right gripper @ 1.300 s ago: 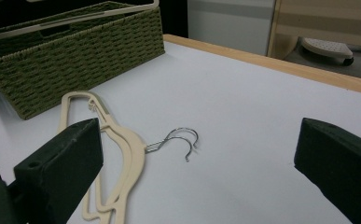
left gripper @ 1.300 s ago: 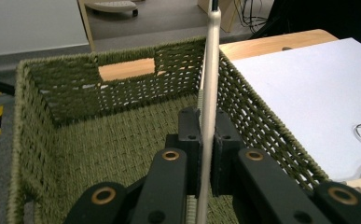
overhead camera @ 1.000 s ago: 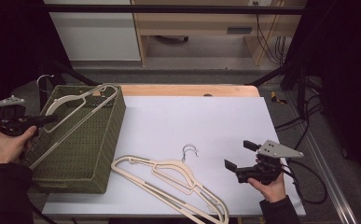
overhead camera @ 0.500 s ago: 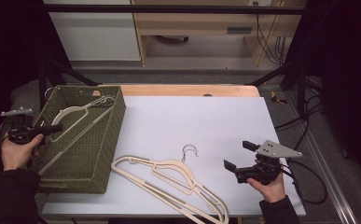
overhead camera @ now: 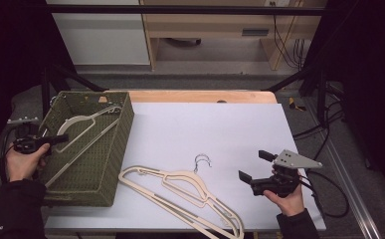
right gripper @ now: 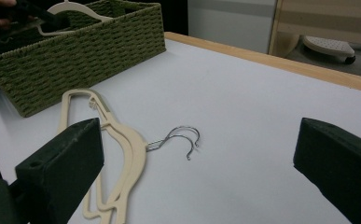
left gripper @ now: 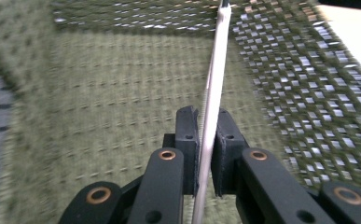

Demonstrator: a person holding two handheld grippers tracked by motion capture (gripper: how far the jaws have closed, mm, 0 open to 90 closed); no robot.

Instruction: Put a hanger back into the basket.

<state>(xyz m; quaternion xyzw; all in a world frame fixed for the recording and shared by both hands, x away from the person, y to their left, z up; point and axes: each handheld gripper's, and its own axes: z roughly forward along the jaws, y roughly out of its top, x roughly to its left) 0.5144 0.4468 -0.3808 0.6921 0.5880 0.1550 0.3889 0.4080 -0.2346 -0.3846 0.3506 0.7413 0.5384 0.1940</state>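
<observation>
Lowered since a second ago, my left gripper pinches one cream hanger inside the green basket, unreleased, while two hangers await my spread right gripper on the table.

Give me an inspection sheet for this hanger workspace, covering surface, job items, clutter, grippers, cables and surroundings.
Surface: white table top with a wooden far edge.
Job's things: green woven rectangular basket at the left; one cream plastic hanger leans inside it; two more cream hangers with metal hooks lie stacked on the white top.
Clutter: nothing seen.
Grippers: left gripper is inside the basket, clamped on the leaning hanger's thin bar, its jaws just beginning to loosen. Right gripper is open, holding nothing, beside the flat hangers.
Cables: black cables run past the table's right side; one trails from the right gripper.
Surroundings: pale wooden furniture and a white panel behind; dark elsewhere.
</observation>
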